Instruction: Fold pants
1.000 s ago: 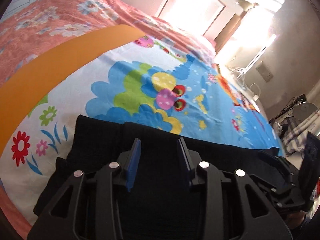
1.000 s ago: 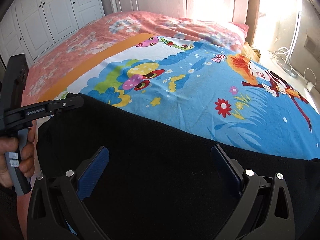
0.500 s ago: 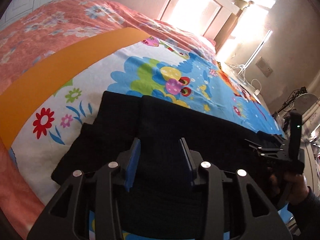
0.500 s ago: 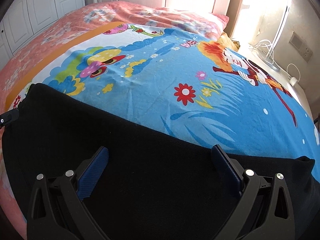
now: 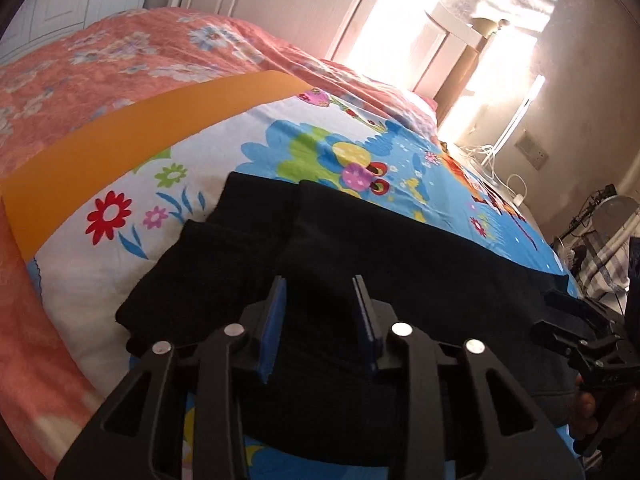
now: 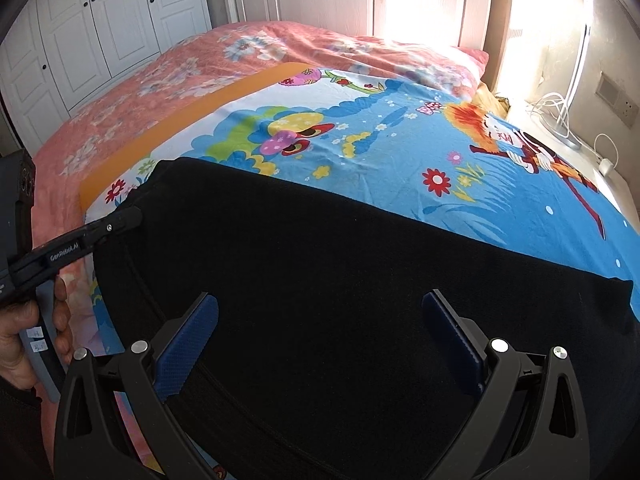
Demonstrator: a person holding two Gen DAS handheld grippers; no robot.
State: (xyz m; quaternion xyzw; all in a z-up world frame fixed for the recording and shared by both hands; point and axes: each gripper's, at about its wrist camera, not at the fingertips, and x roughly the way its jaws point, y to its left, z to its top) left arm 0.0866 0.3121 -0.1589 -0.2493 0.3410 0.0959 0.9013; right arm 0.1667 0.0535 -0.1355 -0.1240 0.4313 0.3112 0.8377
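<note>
The black pants (image 5: 400, 264) lie folded lengthwise across the near part of the bed, with the leg ends at the left (image 5: 208, 264). In the right wrist view the pants (image 6: 320, 280) fill the lower half. My left gripper (image 5: 320, 292) hovers over the leg end, jaws partly open and nothing between them. My right gripper (image 6: 320, 312) is wide open just above the pants' middle, empty. The left gripper also shows at the left edge of the right wrist view (image 6: 120, 220). The right gripper shows at the right in the left wrist view (image 5: 568, 320).
The bed has a cartoon sheet (image 6: 400, 152) with an orange band (image 5: 140, 136) and a pink floral quilt (image 6: 160, 80) behind. White wardrobes (image 6: 92, 20) stand at the far left. Cables and a socket (image 6: 560, 120) are by the right wall.
Both grippers have pulled back and up from the pants. The left view now shows more of the leg ends. The left gripper has come back into the right wrist view.
</note>
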